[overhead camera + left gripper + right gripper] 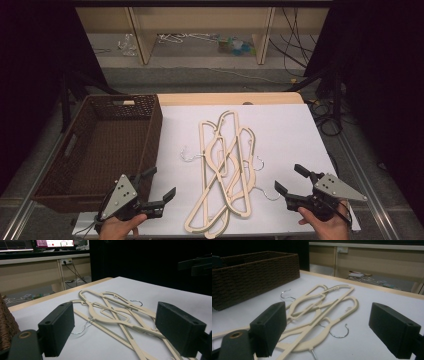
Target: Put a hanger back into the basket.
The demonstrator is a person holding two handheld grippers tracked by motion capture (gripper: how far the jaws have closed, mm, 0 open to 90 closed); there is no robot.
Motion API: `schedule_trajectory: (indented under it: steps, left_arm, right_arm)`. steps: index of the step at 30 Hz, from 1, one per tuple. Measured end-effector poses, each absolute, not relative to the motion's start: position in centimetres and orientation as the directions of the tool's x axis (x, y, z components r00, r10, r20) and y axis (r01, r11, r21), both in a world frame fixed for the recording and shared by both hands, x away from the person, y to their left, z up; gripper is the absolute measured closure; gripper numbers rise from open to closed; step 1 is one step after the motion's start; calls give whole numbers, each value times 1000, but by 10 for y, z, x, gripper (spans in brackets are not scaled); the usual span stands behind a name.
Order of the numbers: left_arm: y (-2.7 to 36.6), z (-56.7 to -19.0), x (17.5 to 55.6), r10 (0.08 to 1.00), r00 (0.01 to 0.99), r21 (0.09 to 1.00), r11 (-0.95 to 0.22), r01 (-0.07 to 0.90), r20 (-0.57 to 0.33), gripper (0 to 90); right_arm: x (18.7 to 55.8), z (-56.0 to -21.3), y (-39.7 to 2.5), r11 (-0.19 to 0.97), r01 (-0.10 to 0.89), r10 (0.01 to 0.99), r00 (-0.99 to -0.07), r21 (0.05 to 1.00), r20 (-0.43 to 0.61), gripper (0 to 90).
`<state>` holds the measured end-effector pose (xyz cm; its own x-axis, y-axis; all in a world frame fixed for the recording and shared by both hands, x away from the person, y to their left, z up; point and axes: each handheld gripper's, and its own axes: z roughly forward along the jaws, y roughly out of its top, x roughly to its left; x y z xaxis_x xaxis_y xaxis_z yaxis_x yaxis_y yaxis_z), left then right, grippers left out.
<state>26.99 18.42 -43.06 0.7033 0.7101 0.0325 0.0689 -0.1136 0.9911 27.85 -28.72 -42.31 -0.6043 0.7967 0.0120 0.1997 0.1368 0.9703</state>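
Both of your grippers stand wide apart and hold nothing: your left gripper (159, 186) hovers low at the near corner of the dark brown woven wicker basket (67, 145), your right gripper (290, 179) at the opposite near edge of the white table cover (290, 130). Between them, just ahead of each tool, lies the tangled pile of cream plastic clothes hangers with thin metal hooks (227, 170), flat and interlocked. Judging by that overlap, lifting one may drag its neighbours; the basket's tall wall stands beside your left tool.
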Motion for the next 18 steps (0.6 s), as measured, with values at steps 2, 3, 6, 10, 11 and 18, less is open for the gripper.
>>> schedule_trajectory:
  steps: [2,3,6,10,11,18]
  left_arm:
    - [184,-431,270,709,705,991,-115,69,33,158]
    - [184,-431,270,707,706,991,-115,71,32,158]
    - [183,-431,269,707,707,991,-116,73,31,158]
    - [181,-431,269,706,707,989,-120,84,26,158]
    - [181,-432,269,707,707,989,-121,90,22,158]
    - [180,-432,270,702,711,988,-124,87,26,158]
  right_arm:
    - [279,-423,-287,137,203,797,-604,969,14,156]
    - [279,-423,-287,137,203,797,-604,969,14,156]
    - [279,-424,-285,145,214,797,-604,966,14,156]
    - [280,-424,-283,158,231,792,-611,960,16,157]
    - [282,-426,-281,172,257,791,-612,951,22,158]
    - [288,-429,-270,219,333,782,-622,917,39,169]
